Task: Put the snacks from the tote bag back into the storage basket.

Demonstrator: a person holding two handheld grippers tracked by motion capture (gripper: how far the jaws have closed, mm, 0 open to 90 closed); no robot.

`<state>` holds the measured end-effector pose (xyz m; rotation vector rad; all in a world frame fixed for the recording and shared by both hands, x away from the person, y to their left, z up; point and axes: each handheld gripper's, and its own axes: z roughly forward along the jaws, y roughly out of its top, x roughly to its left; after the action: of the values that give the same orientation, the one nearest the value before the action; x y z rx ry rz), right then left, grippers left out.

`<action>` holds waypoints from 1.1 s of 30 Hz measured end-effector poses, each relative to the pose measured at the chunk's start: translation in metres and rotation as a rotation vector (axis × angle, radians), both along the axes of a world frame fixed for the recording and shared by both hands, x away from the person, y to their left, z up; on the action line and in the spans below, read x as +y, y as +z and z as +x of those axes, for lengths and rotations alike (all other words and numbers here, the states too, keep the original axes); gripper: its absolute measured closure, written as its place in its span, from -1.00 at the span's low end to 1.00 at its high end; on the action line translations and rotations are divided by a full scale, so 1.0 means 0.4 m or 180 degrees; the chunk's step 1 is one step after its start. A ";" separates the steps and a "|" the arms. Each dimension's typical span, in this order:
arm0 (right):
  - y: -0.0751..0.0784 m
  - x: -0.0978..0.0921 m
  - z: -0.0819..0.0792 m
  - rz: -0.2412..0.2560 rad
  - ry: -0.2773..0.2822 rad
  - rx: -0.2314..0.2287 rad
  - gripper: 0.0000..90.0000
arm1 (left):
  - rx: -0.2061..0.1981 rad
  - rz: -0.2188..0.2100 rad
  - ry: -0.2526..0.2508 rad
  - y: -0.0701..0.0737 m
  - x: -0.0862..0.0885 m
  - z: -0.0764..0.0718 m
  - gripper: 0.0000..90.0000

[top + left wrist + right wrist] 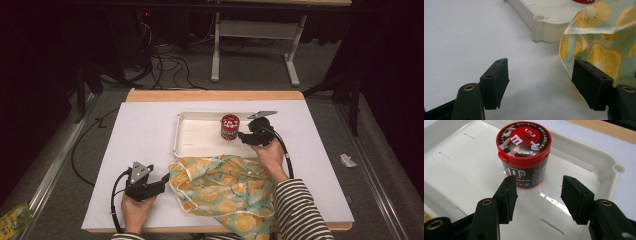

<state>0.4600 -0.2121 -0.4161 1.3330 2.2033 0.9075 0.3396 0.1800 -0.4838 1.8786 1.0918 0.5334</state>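
**Candy tub in the tray, not yet gripped**

The candy tub (524, 155) stands upright in the white tray (195, 137). The right gripper (537, 195) gapes wide just short of it, seemingly not touching. The left gripper (540, 80) waits wide beside the lemon-print cloth (220, 187) on the bench (145, 130). Grasping remains.

White "m" on candy tub (524, 157) lid; "m's" on side.

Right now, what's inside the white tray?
One red-lidded candy tub stands upright in the white tray. The tray's near edge lies under the lemon-print cloth, so that strip is hidden.
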 end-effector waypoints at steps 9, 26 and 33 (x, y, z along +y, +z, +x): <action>0.032 -0.034 -0.028 0.0086 0.0002 -0.0101 0.05 | 0.0012 0.0006 -0.0001 0.000 0.000 0.001 -0.33; 0.069 -0.089 -0.096 0.0198 0.0050 -0.0299 0.04 | -0.0018 0.0005 0.0014 0.000 0.001 0.000 -0.33; 0.078 -0.111 -0.126 0.0233 0.0058 -0.0364 0.03 | -0.0007 -0.0012 0.0007 0.000 0.001 0.000 -0.33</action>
<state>0.4097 -0.2566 -0.3851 1.2624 2.1171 1.0535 0.3395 0.1803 -0.4837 1.8733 1.0928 0.5341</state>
